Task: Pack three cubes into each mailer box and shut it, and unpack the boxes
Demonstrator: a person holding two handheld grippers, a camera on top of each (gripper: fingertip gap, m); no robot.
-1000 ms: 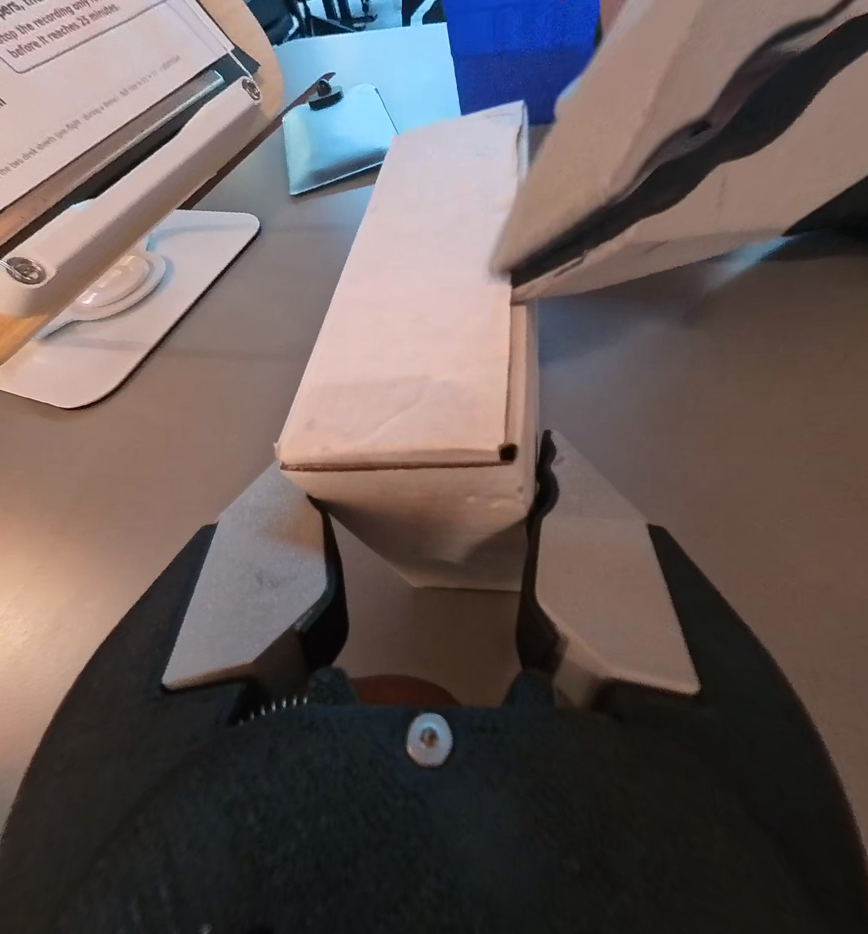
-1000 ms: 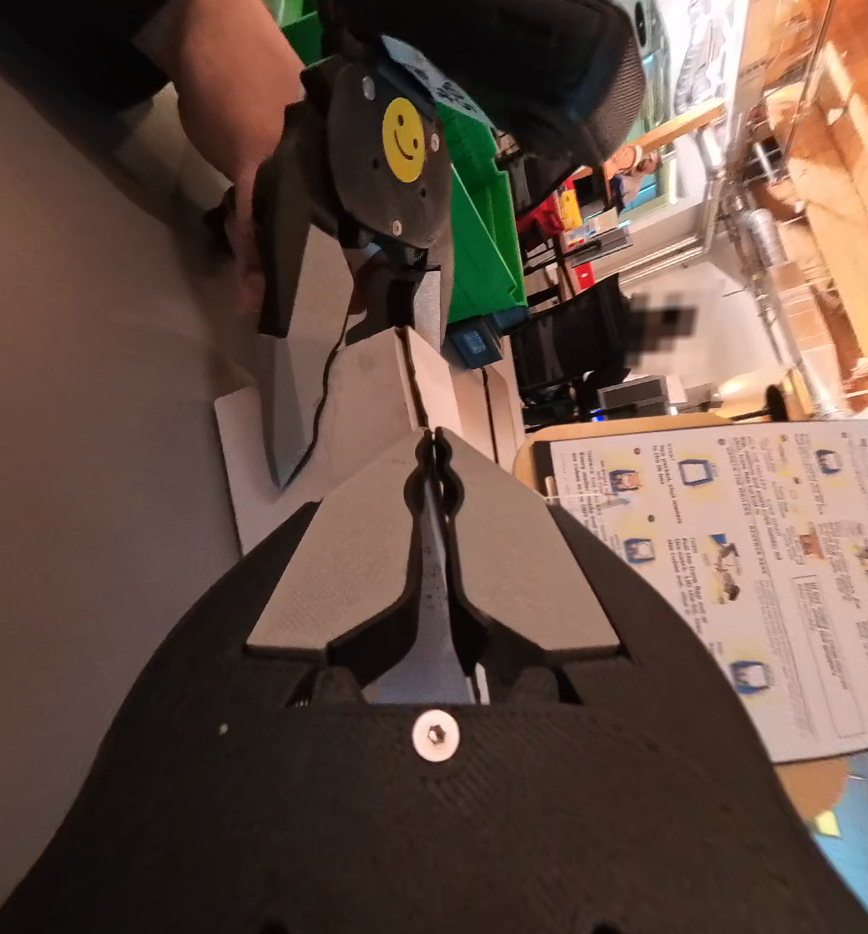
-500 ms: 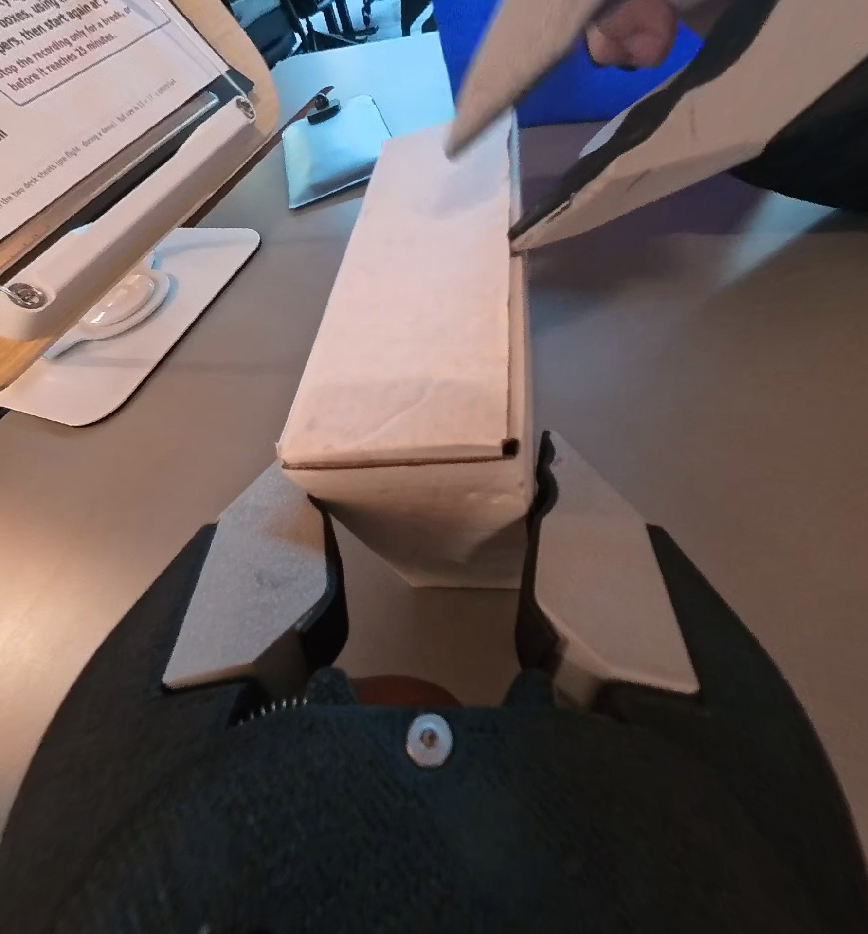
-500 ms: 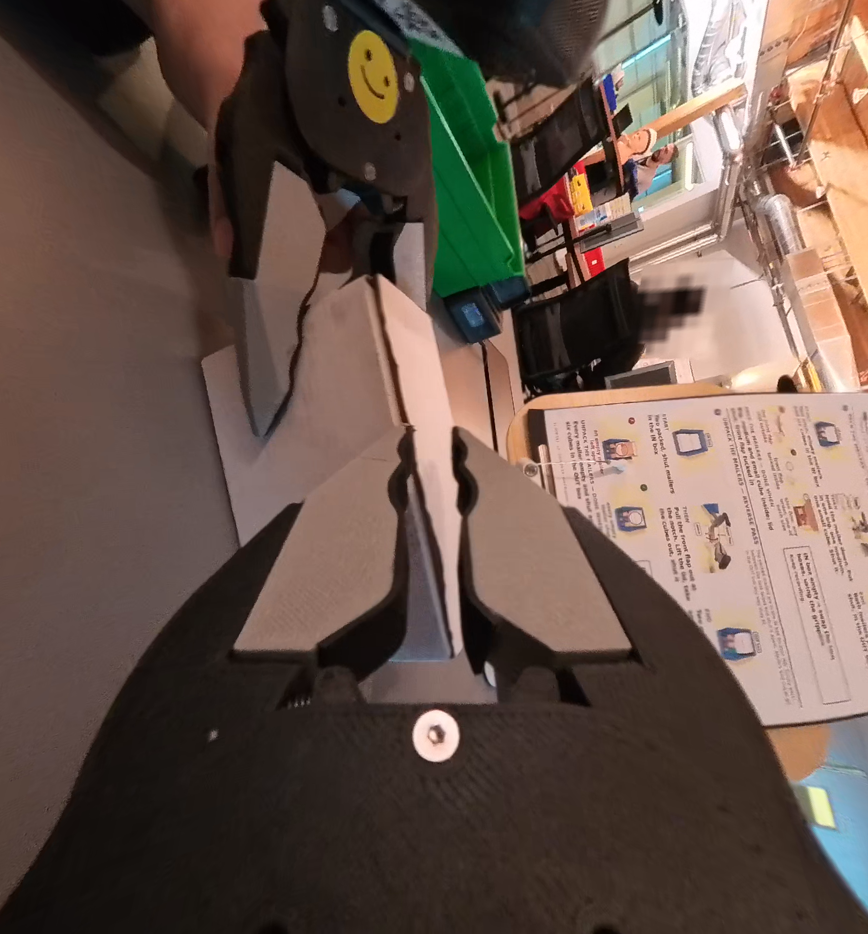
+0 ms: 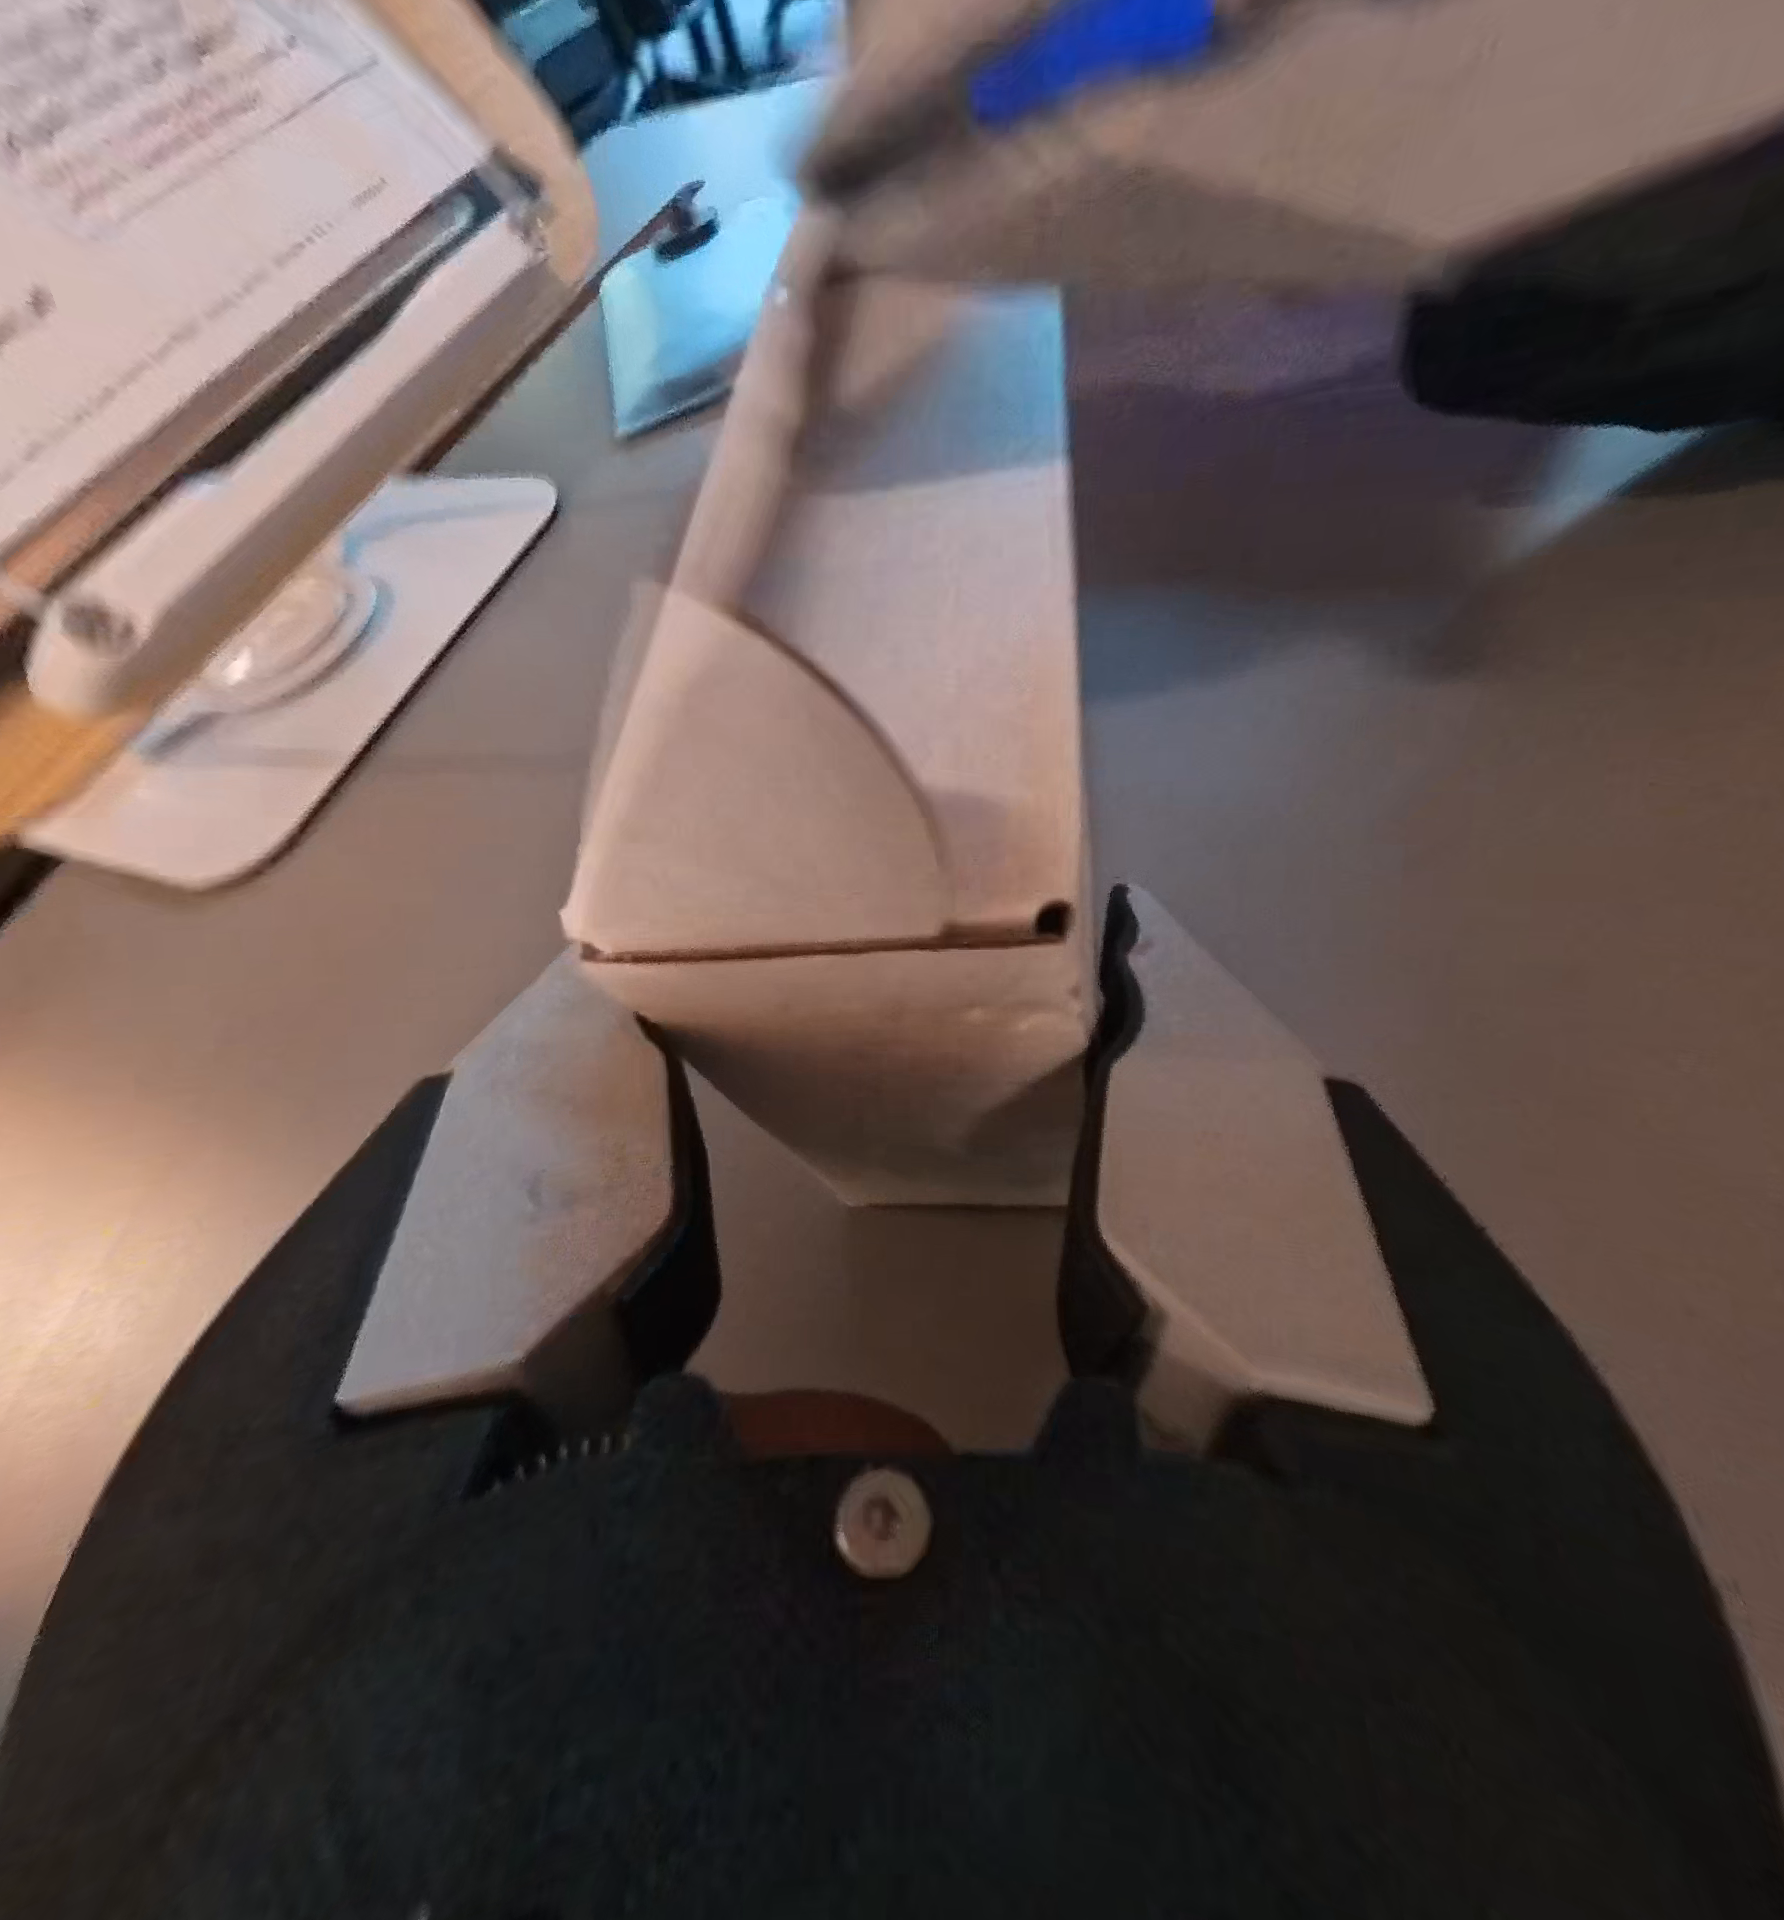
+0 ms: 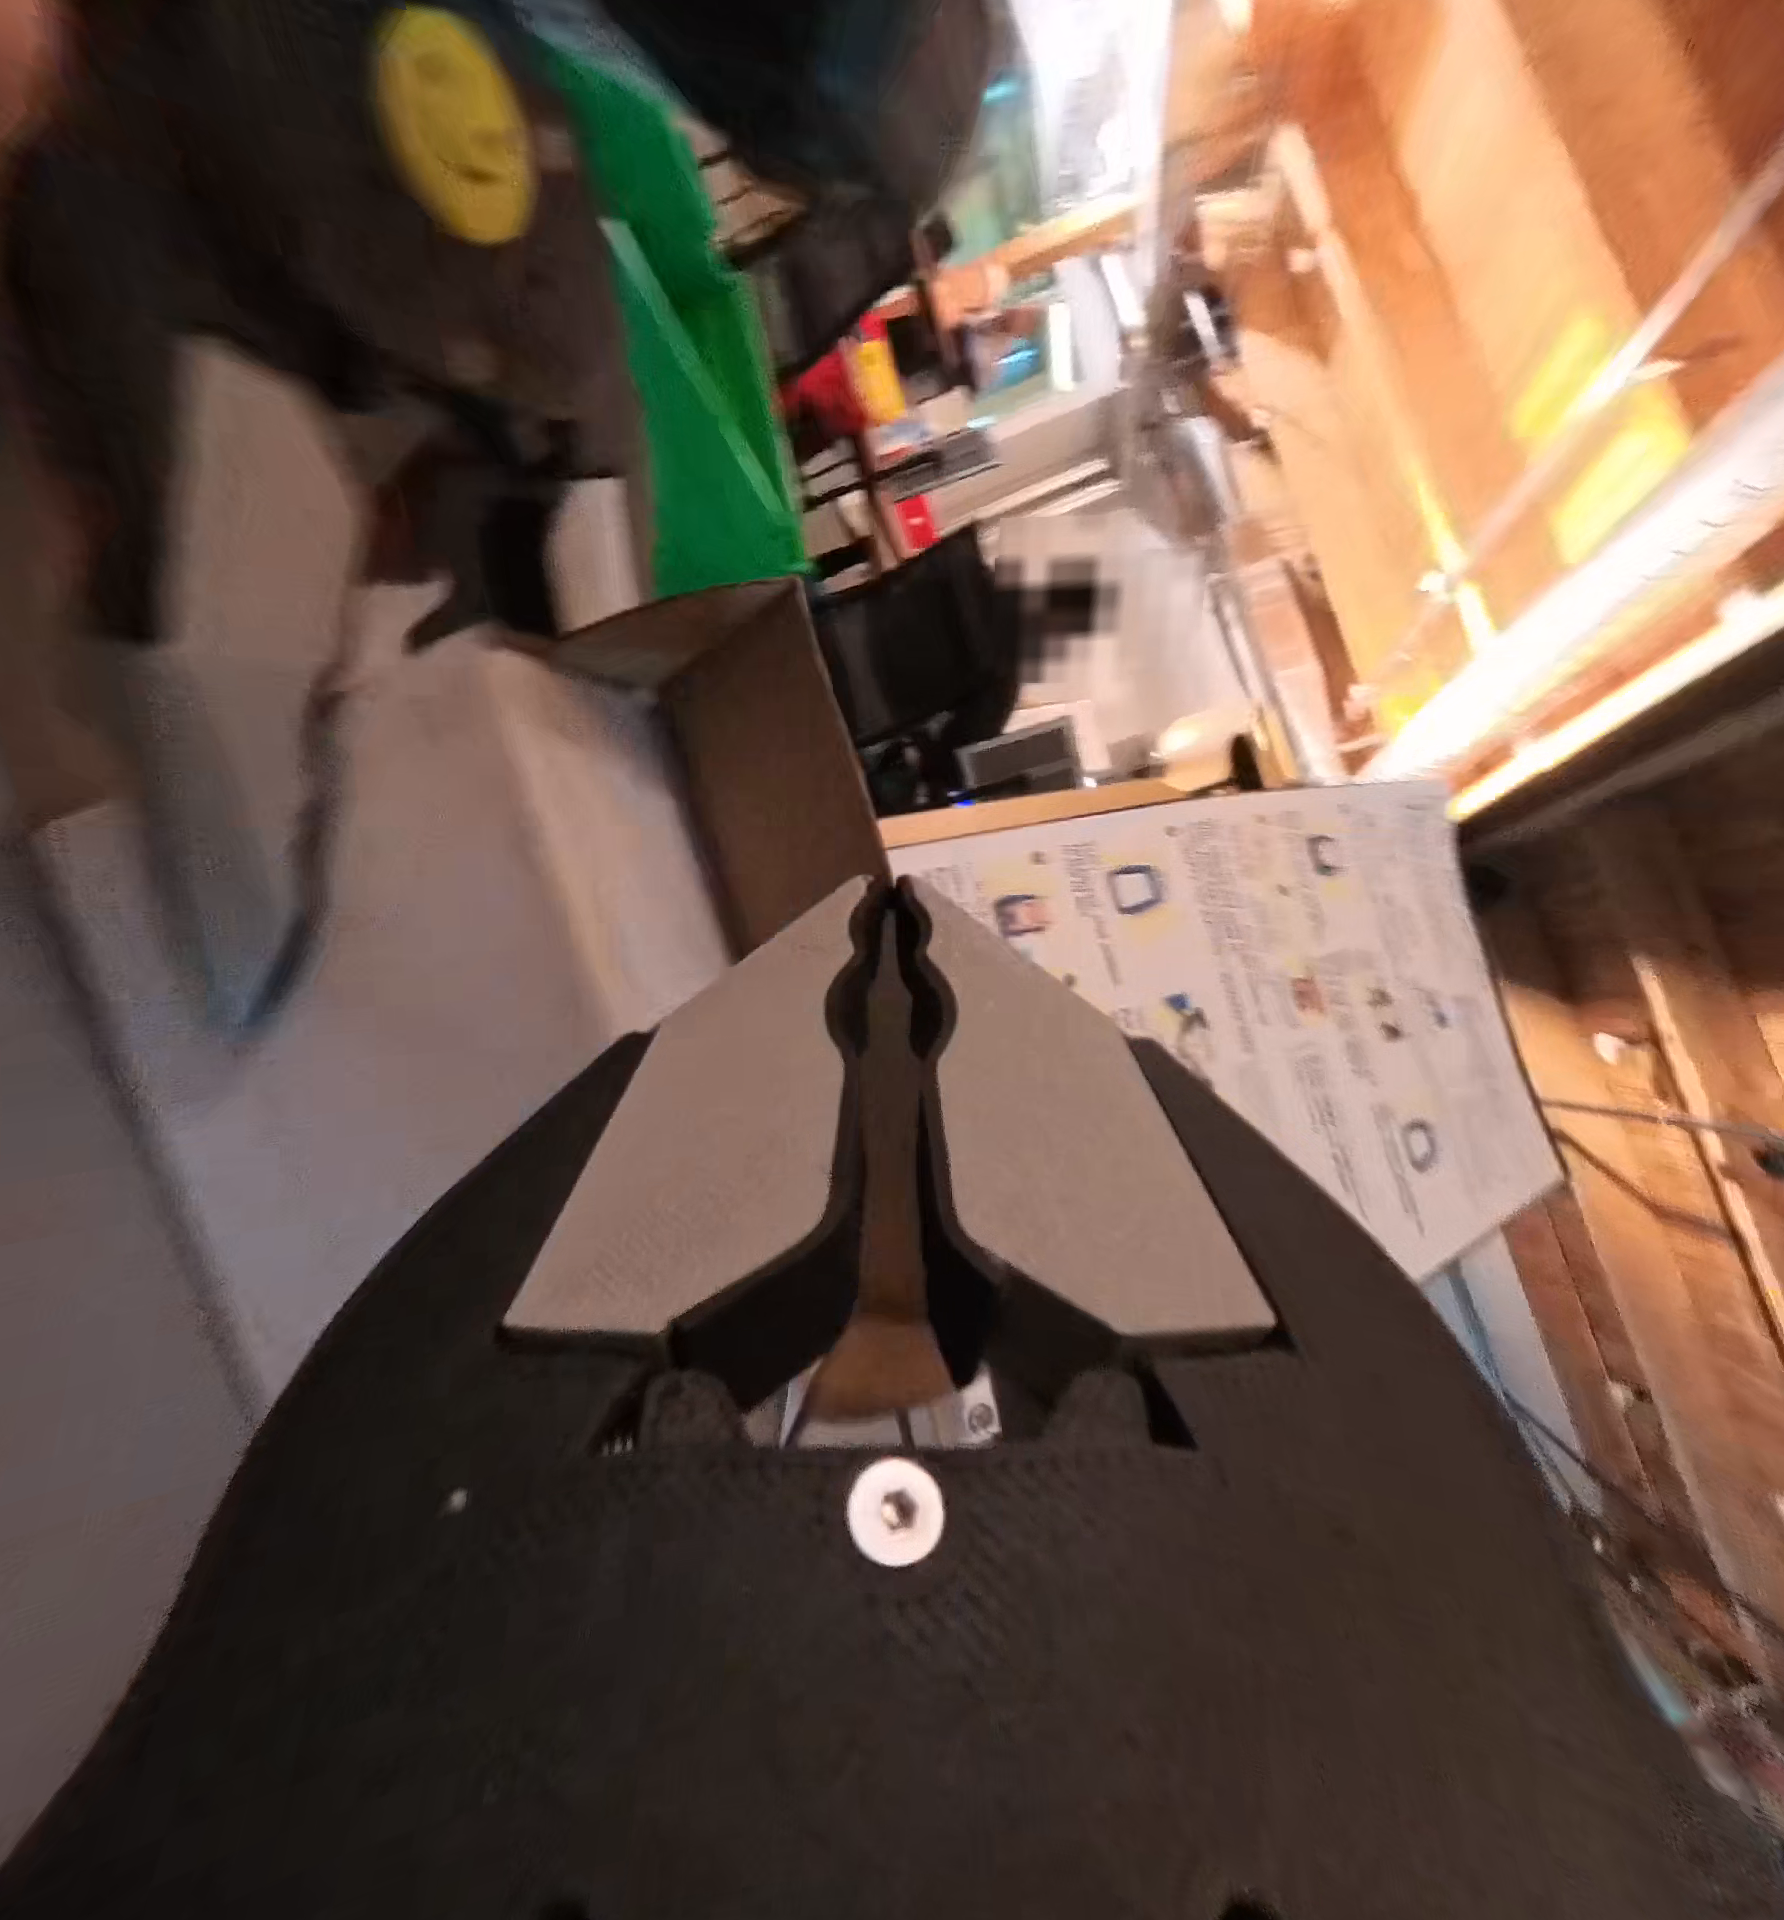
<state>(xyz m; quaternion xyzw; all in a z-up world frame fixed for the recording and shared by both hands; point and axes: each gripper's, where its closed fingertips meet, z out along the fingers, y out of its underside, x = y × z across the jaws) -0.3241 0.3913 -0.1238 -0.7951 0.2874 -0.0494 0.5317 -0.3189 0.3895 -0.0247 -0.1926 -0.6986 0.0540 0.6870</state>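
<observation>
Materials as I see them: white matt cardboard mailer box [image 5: 846, 644], slightly creased at its near end, raw brown corrugated edge showing along the seam. Its raised lid [image 6: 763, 748] shows plain brown uncoated board inside. Left gripper [image 5: 872, 997]: grey fingers [image 5: 545, 1184] look like matt, fine-grained plastic with faint scuffs; black body has a rough, woven-looking print texture, with one bright metal screw. Right gripper [image 6: 893, 894]: same matt grey finish, same textured black shell. Grey table top [image 5: 1439, 883] is smooth, with a satin sheen. Far left, white smooth plastic stand base [image 5: 275, 769], semi-gloss. Printed paper instruction sheet [image 6: 1272, 997], matt.
</observation>
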